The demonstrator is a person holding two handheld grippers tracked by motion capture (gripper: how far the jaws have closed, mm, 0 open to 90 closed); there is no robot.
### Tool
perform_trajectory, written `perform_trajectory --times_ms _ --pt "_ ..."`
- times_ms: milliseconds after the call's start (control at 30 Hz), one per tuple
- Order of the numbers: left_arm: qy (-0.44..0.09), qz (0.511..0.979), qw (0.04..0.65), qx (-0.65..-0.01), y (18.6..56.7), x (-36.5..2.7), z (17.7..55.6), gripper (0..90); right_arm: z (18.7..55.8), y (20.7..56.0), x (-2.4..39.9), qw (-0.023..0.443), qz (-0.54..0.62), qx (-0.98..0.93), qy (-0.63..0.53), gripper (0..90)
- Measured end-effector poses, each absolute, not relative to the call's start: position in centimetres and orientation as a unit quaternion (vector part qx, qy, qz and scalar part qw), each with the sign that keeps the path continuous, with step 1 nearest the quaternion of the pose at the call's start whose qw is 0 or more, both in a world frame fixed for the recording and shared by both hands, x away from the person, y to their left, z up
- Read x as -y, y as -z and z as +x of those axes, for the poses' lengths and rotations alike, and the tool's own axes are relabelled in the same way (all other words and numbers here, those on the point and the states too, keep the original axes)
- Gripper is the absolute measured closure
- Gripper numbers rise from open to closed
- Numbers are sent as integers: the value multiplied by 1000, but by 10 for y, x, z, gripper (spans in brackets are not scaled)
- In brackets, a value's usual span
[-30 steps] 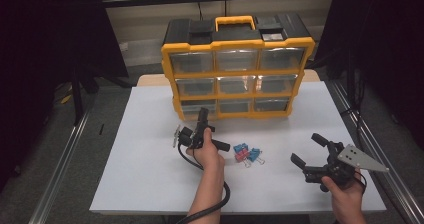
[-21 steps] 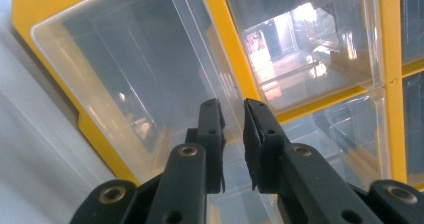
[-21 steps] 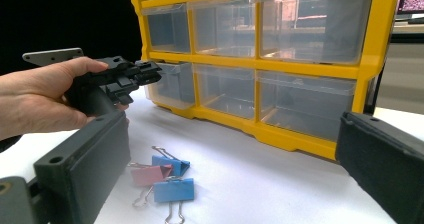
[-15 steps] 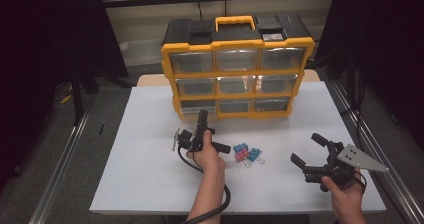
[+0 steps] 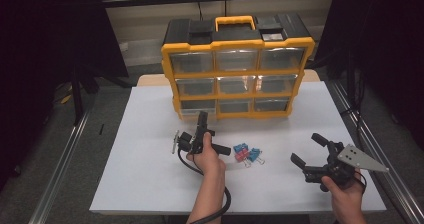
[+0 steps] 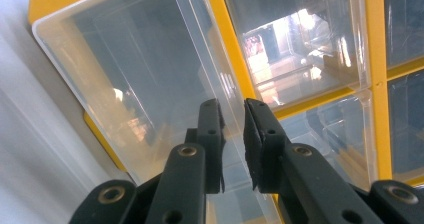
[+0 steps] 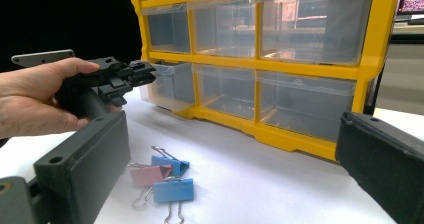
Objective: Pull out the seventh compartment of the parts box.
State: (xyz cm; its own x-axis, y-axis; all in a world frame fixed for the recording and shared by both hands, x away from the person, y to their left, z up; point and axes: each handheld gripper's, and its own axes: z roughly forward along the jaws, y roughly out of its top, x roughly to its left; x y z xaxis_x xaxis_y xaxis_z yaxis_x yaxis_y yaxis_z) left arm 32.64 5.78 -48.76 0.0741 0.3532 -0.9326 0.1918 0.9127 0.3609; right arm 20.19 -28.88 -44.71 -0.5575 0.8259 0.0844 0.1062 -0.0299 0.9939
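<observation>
A yellow organiser with clear drawers stands at the back of the white table. Its bottom-left drawer sticks out slightly, as the right gripper view shows. My left gripper points at that drawer, and its jaws are shut on the drawer's clear front lip. The same gripper appears in a hand at the left of the right gripper view. My right gripper rests open near the table's front right with nothing between its fingers. Three binder clips lie between the two hands.
In the right gripper view the clips are two blue ones and a pink one, close in front of the open jaws. Metal rails run along both sides of the table. The left gripper's cable trails off the front edge.
</observation>
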Motion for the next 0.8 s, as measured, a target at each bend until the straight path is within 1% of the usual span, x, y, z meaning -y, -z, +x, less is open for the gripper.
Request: perform_trajectory --times_ms 33,100,133,167,200,300,333,367,433,500,567,600,633,800 --pt "-62 204 699 -682 488 -58 326 783 202 447 289 293 368 -632 -616 10" --pt "-53 191 704 -682 486 -58 325 783 202 447 289 292 368 -632 -616 10" --pt "-57 198 704 -680 487 -58 324 783 202 447 289 292 368 -632 -616 10" --pt "-55 191 707 -679 487 -58 325 783 202 447 289 292 369 -632 -616 10" --pt "-56 199 704 -679 488 -58 324 782 202 447 288 291 369 -632 -616 10" --pt "-56 194 704 -681 487 -58 323 783 202 447 288 292 369 -632 -616 10" --pt "-57 206 702 -680 488 -59 322 782 202 447 289 292 368 -632 -616 10" --pt "-55 193 702 -684 487 -58 322 782 202 447 289 292 369 -632 -616 10" --pt "-57 205 698 -684 488 -59 320 783 202 447 289 292 369 -632 -615 10" --pt "-56 203 703 -679 488 -60 320 783 202 447 289 292 369 -632 -616 10" --pt "-52 192 705 -681 487 -59 319 783 202 447 289 291 367 -632 -617 10" --pt "-54 204 702 -680 488 -59 318 783 202 447 288 291 368 -632 -617 10" --pt "-53 192 705 -681 487 -59 318 783 202 447 289 291 367 -633 -617 10" --pt "-56 199 704 -679 488 -59 316 783 202 447 289 292 369 -632 -616 10"
